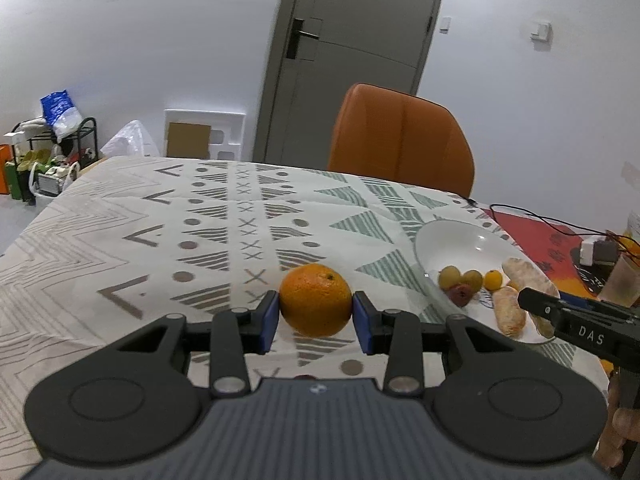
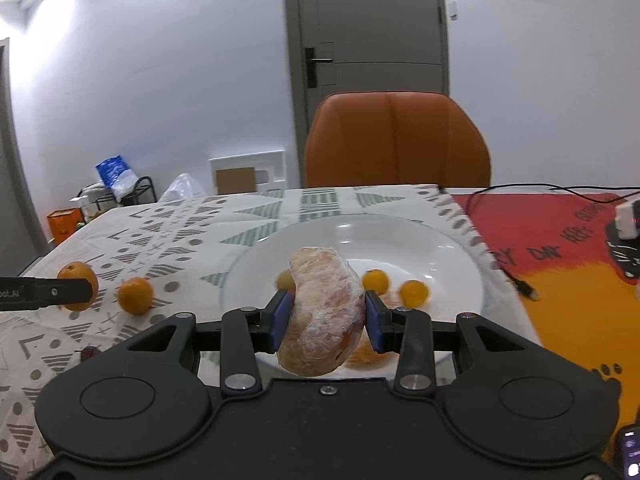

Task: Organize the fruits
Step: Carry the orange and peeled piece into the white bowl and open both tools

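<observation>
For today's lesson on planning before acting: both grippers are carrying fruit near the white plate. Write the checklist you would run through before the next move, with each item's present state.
1. Left gripper grips the orange: ok, both blue pads press its sides.
2. Right gripper grips the peeled pomelo segment: ok, clamped between the pads.
3. White plate has free room: ok, its far half is bare.
4. Right gripper is over the plate: ok, in its own view the plate lies right beneath the segment.
5. Fruit left on the tablecloth: not ok, another orange lies there.
6. Cable clear of the plate: cannot tell.
</observation>
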